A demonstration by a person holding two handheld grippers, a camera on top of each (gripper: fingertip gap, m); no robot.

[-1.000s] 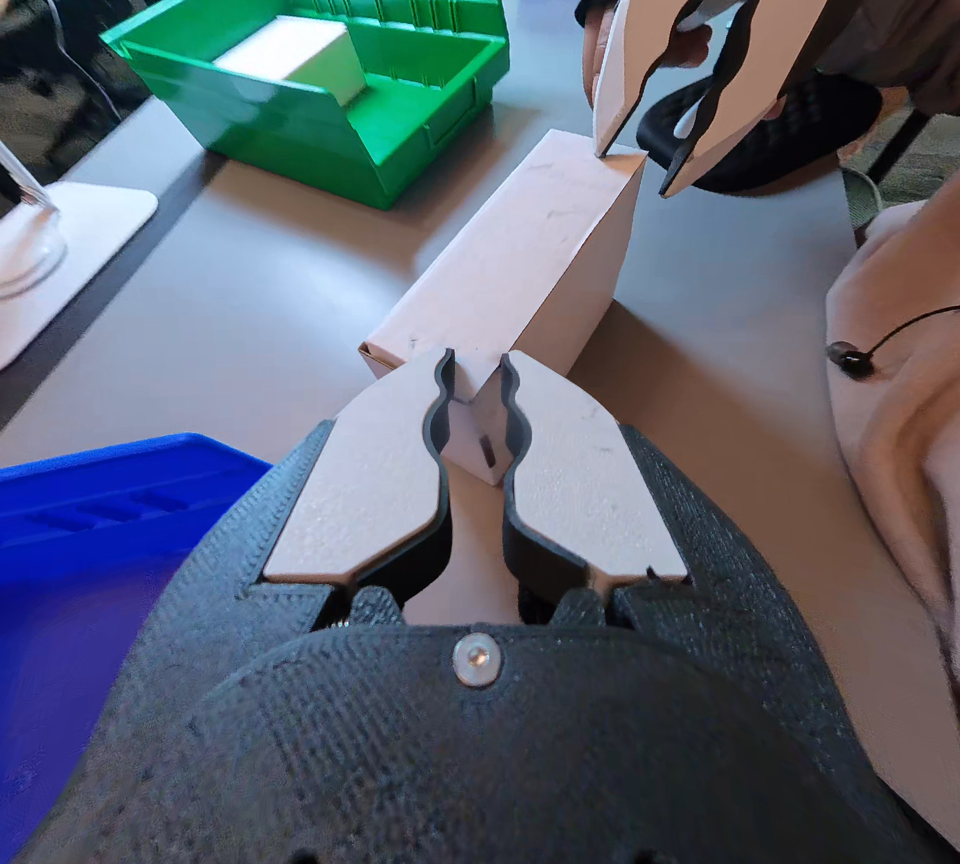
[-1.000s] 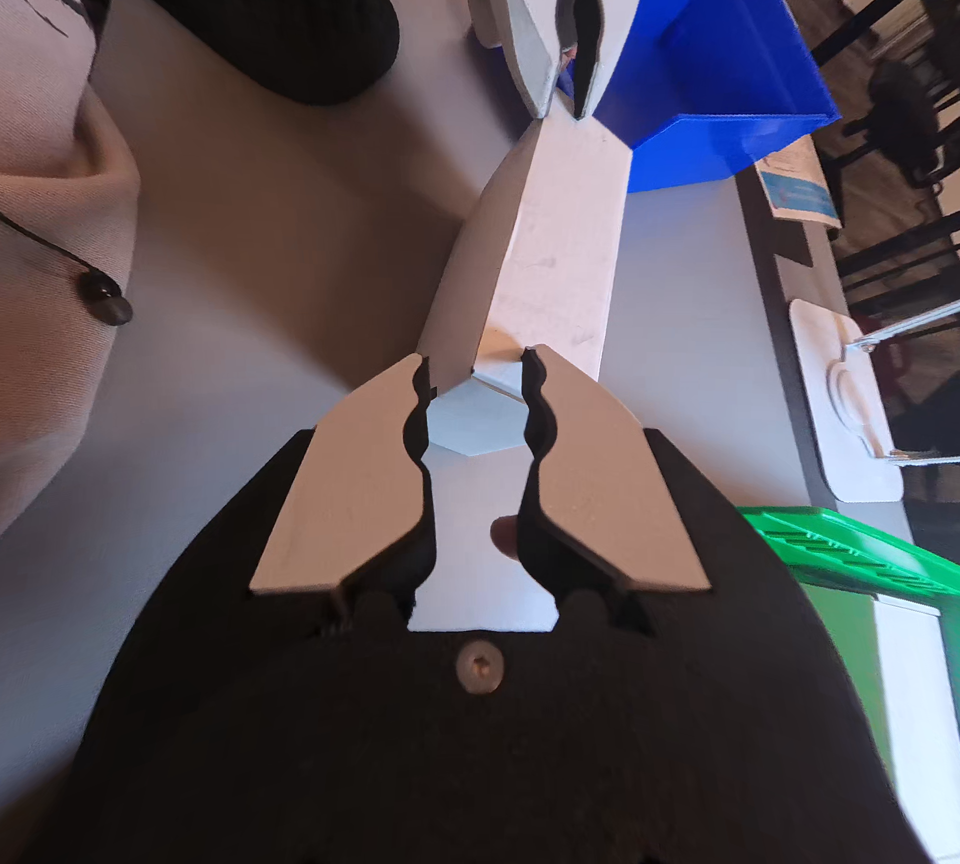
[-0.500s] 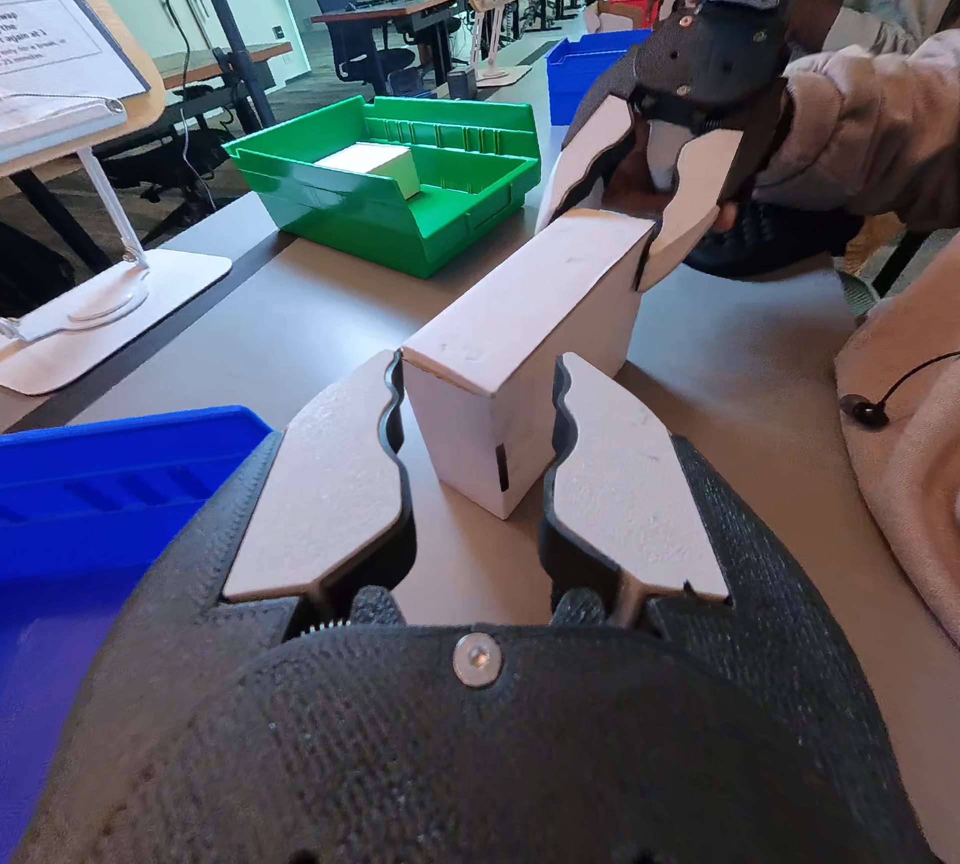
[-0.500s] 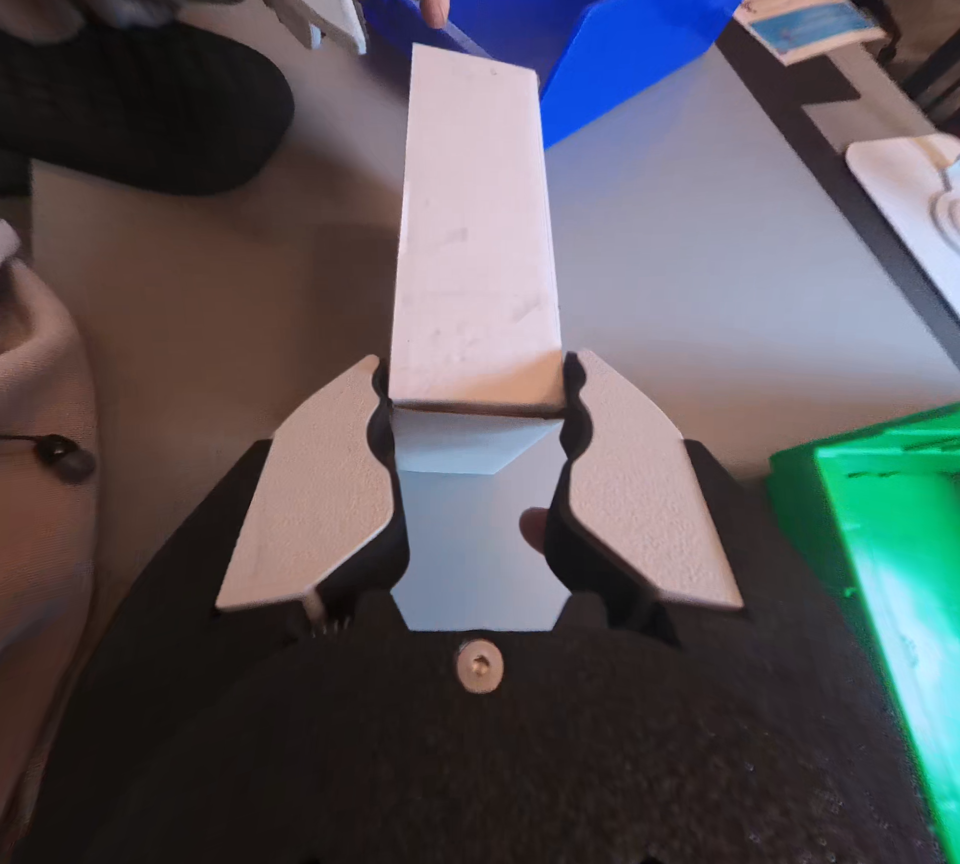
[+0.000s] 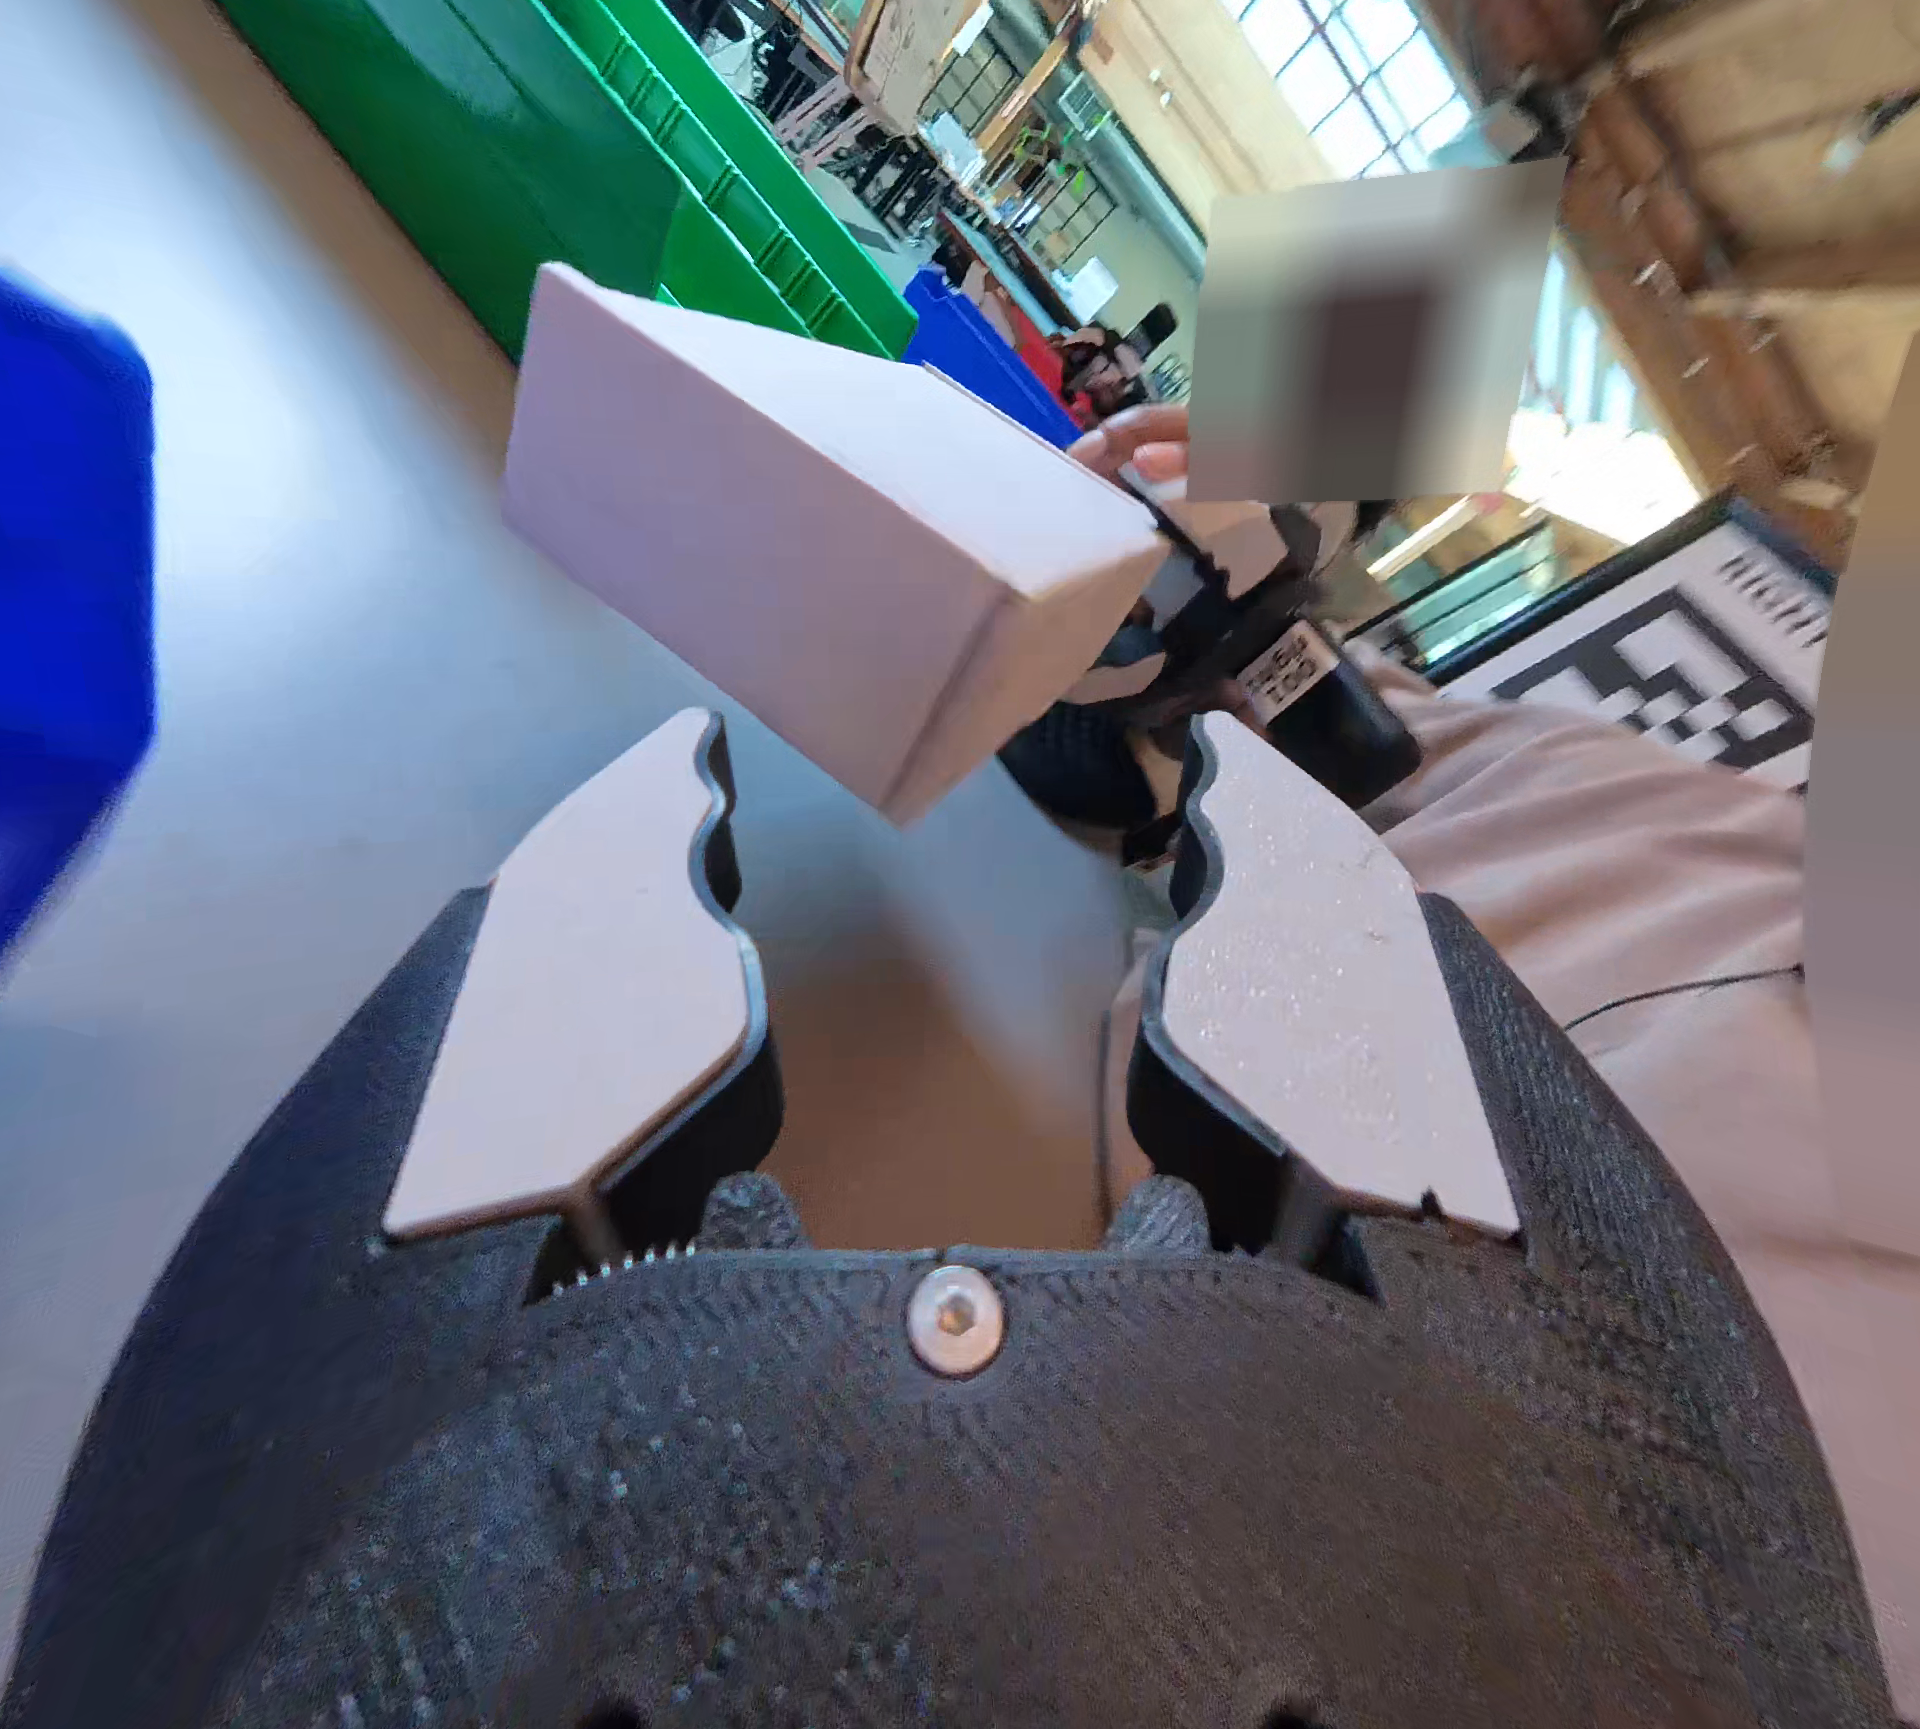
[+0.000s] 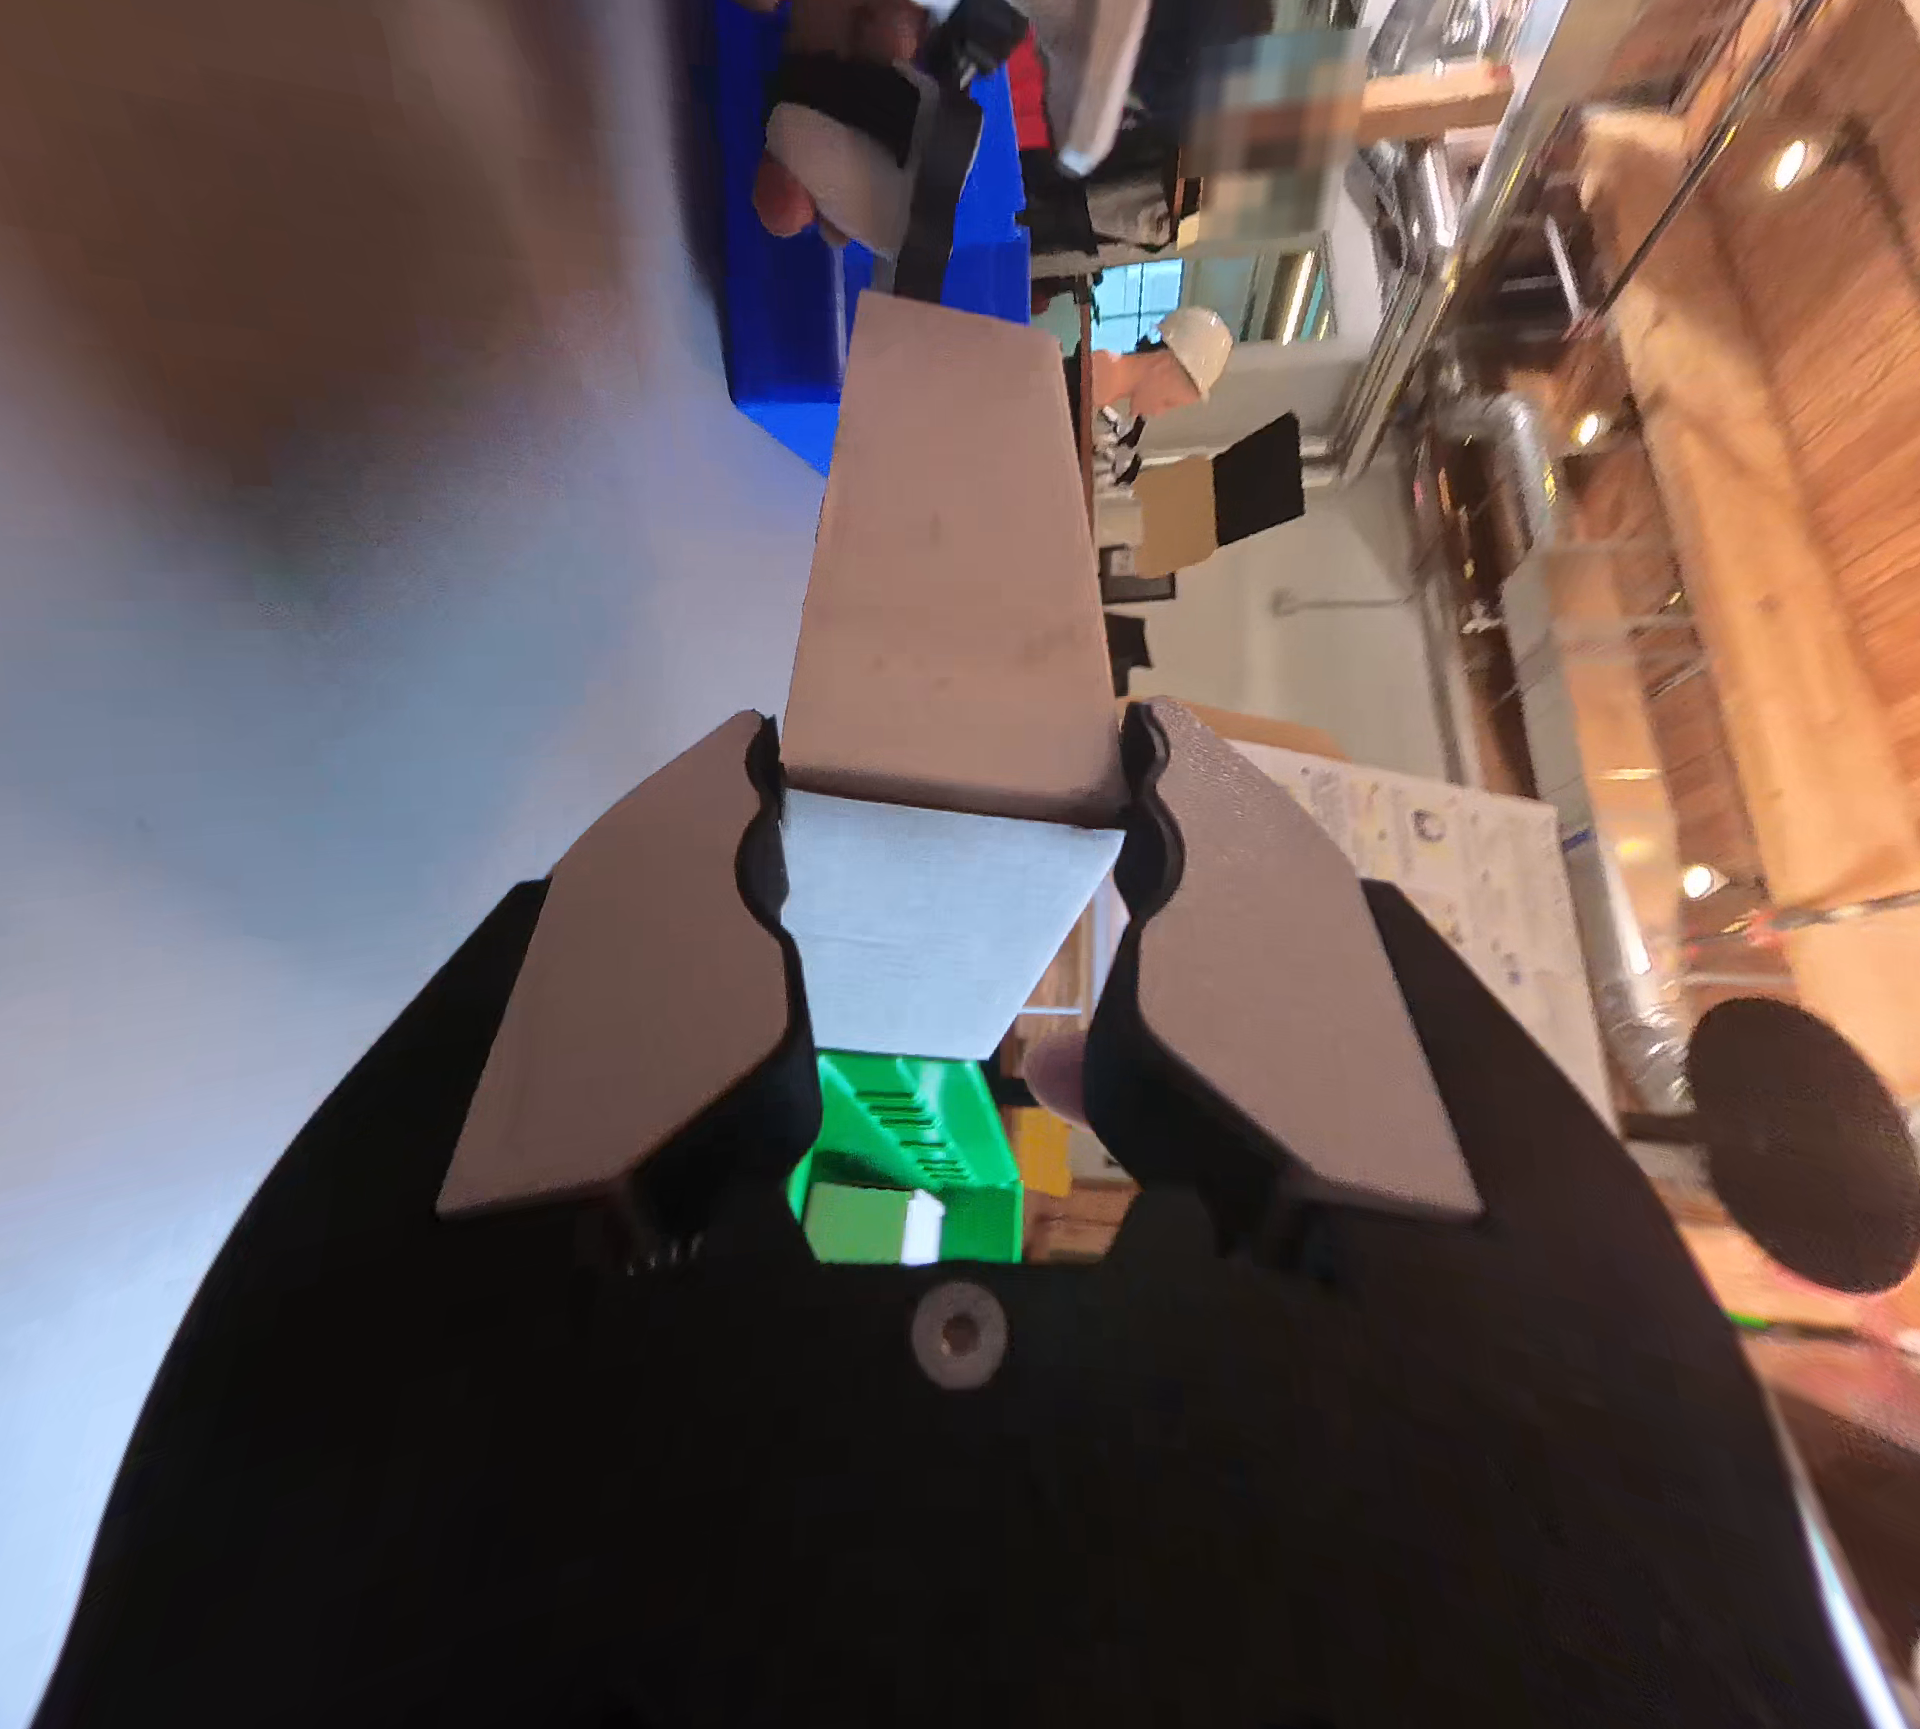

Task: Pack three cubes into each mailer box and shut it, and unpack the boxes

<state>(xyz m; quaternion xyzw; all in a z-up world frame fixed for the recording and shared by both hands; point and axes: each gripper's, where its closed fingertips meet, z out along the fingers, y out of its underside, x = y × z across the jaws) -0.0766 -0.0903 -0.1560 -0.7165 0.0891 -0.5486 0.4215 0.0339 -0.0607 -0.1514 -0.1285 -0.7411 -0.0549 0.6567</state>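
Observation:
A long white mailer box (image 5: 810, 536), closed, is off the grey table (image 5: 312, 692) and tilted. My right gripper (image 6: 951, 744) is shut on its near end (image 6: 945, 557), one finger on each long side. In the left wrist view the right gripper shows only partly behind the box's far end (image 5: 1195, 630). My left gripper (image 5: 956, 734) is open and empty, just short of the box's other end and apart from it. It also shows at the top of the right wrist view (image 6: 987, 79). No cubes are in view.
A green bin (image 5: 468, 69) stands on the table beyond the box and shows between the right fingers (image 6: 904, 1149). A blue bin (image 5: 62, 536) is at the left of the left gripper (image 6: 790, 308). A person's beige sleeve (image 5: 1558, 900) is at the right.
The right gripper has closed on the box's end, lifted it off the table and rolled it sideways. The left gripper has opened wider and drawn back from the box's other end.

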